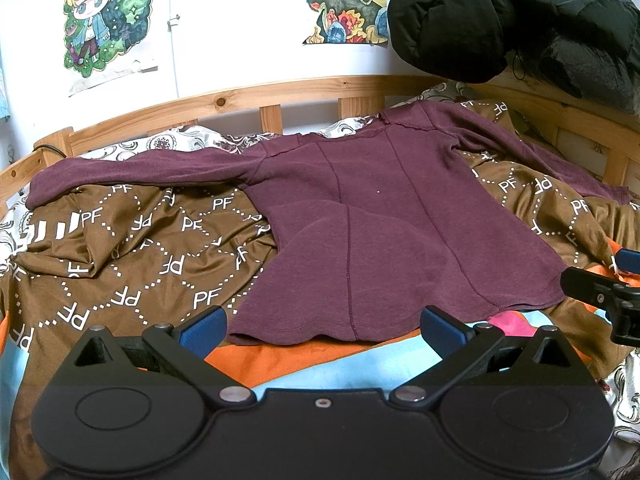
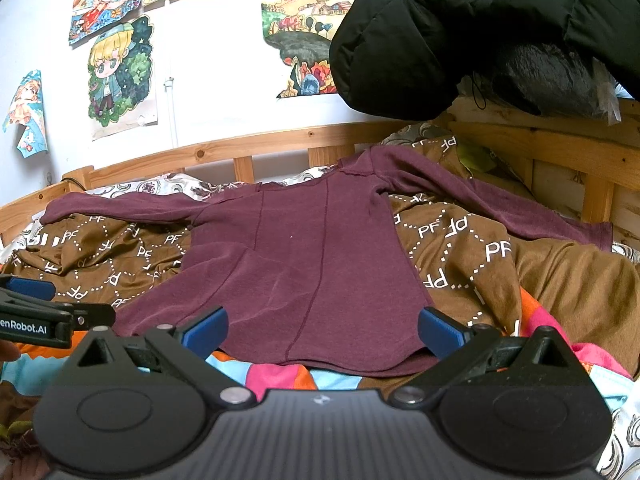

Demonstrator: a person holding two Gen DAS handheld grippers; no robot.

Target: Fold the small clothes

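**Two low cameras, side by side at the foot of the shirt**

Both views sit low over the bed [image 1: 120,248], each looking forward between the spread blue fingers of its own claw toward the wooden rail [image 1: 256,98] and the wall of drawings. The left claw [image 1: 324,330] hangs close to the maroon shirt [image 1: 360,232] hem; the right claw [image 2: 322,330] is equally near, slightly rightward. Both share the whole shirt, the rail and the black jacket [image 2: 460,28]. Each catches the other at its edge.

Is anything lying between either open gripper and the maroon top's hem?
Nothing visible. The left gripper and the right gripper both sit just short of the near hem of the maroon top, with only the patchwork bedcover beneath.
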